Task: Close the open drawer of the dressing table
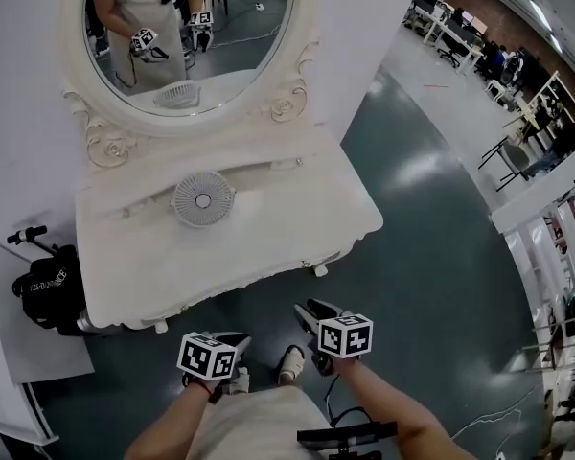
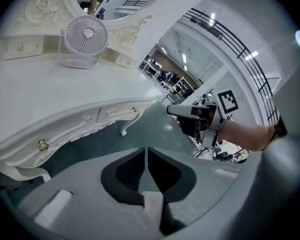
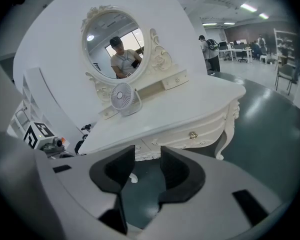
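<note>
Left tongs (image 2: 147, 160) in front of the dressing table (image 1: 220, 257), clear of it — clenched, empty; right tongs (image 3: 147, 158) likewise — released, empty; drawer fronts (image 3: 190, 133) flush.

the left gripper (image 2: 147, 160) has a pale grey moulded shell, black fingers (image 2: 124, 173) with ribbed inner faces, and a white rectangular patch (image 2: 52, 209) on one shoulder. the right gripper (image 3: 147, 166) has the same grey shell and black fingers, with dark rectangular slots (image 3: 247, 202) in the shell. each carries a white cube (image 1: 346, 335) printed with black square markers. the person wears a light beige garment (image 1: 254, 425), pale shoes (image 1: 289, 362) and a dark band (image 2: 278, 129) at the right wrist; the forearms have no sleeves.
</note>
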`<state>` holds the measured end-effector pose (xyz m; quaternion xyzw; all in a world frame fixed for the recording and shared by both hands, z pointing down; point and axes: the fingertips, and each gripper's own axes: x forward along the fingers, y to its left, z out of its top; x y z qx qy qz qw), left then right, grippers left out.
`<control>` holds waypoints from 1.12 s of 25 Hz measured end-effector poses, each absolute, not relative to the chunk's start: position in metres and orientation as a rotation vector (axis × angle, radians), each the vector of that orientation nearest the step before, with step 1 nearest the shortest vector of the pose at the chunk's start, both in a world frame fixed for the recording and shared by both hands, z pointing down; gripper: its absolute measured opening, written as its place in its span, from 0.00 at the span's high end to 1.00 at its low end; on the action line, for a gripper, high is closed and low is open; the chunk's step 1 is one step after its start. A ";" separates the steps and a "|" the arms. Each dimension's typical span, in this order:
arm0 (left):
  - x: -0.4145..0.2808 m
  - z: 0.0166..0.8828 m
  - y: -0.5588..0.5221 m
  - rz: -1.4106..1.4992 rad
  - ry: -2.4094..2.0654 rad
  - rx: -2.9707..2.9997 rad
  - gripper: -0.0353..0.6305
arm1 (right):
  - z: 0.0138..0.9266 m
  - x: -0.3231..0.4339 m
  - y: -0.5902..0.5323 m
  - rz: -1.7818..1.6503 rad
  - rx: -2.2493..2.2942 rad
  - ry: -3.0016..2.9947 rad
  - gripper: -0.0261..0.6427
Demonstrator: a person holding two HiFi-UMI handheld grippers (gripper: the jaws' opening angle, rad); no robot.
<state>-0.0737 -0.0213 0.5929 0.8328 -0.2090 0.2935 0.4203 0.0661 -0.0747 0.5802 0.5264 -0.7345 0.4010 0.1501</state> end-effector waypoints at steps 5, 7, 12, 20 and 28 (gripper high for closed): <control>-0.080 0.580 -0.016 0.732 -0.514 2.119 0.93 | 0.559 0.054 -0.060 1.141 1.525 -2.148 0.72; -0.084 0.575 -0.014 0.728 -0.511 2.133 0.93 | 0.551 0.048 -0.054 1.148 1.526 -2.167 0.73; -0.093 0.564 -0.006 0.712 -0.505 2.162 0.93 | 0.537 0.034 -0.036 1.138 1.511 -2.199 0.78; -0.104 0.547 0.003 0.665 -0.499 2.200 0.93 | 0.516 0.017 -0.013 1.101 1.540 -2.221 0.87; -0.109 0.536 0.009 0.617 -0.495 2.221 0.93 | 0.493 -0.003 0.000 1.173 1.539 -2.298 0.91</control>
